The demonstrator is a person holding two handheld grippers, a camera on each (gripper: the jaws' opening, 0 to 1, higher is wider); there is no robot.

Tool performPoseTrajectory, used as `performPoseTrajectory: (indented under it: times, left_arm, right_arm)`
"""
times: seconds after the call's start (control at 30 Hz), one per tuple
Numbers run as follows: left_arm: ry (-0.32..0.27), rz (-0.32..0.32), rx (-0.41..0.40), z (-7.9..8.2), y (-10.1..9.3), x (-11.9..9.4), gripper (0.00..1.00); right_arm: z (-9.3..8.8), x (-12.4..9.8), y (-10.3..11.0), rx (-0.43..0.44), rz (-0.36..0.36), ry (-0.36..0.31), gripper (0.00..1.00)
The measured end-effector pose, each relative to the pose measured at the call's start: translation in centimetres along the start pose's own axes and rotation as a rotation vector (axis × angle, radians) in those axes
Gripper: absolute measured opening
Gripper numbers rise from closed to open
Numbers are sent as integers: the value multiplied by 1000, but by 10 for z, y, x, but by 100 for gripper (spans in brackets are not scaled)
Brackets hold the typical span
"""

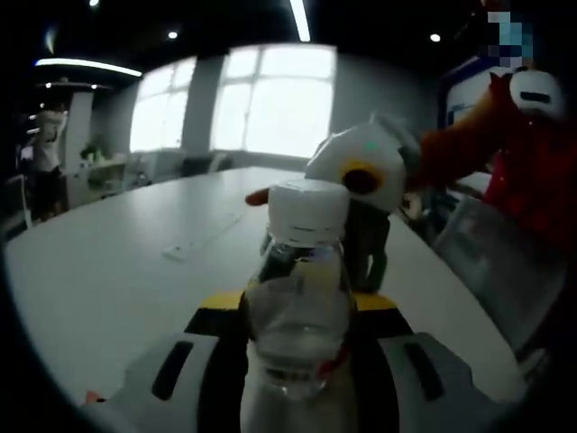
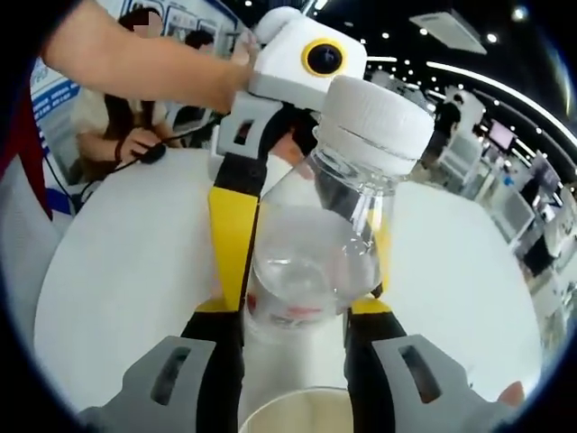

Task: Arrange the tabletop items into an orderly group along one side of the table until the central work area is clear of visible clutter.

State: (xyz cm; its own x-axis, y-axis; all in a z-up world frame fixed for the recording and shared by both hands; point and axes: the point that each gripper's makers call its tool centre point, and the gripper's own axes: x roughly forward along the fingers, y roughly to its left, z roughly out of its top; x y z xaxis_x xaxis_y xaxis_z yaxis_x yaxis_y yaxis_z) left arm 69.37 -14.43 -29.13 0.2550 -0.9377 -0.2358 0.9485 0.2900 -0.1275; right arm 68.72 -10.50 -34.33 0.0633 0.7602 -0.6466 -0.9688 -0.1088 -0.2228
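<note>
A clear plastic bottle (image 1: 302, 307) with a white cap stands upright between my left gripper's (image 1: 299, 302) jaws, which press on both its sides. In the right gripper view the same bottle (image 2: 315, 244) sits between my right gripper's (image 2: 293, 311) jaws, which also close on it. The left gripper (image 2: 306, 289) reaches in from the top there, and its yellow fingers (image 2: 233, 225) run down the bottle's sides. Just behind the bottle in the left gripper view is the right gripper (image 1: 370, 271). A pale paper cup's rim (image 2: 297, 410) shows below the bottle.
A long white table (image 1: 108, 271) stretches toward bright windows, with a flat white strip (image 1: 194, 239) lying on it. A person in red (image 1: 532, 171) stands at its right edge. A bare arm (image 2: 135, 63) holds the left gripper. People sit beyond the table (image 2: 117, 126).
</note>
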Motion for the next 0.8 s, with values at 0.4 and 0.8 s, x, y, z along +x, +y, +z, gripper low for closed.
performPoseTrajectory:
  times: [0.4,0.8]
  left_arm:
    - [-29,-2,4,2,-1,6,40]
    - [-55,15,-3,3,0,5,41]
  right_arm:
    - [-4,-3,0,10,0,14,42]
    - [-4,-7,-2,15,-10,18,42]
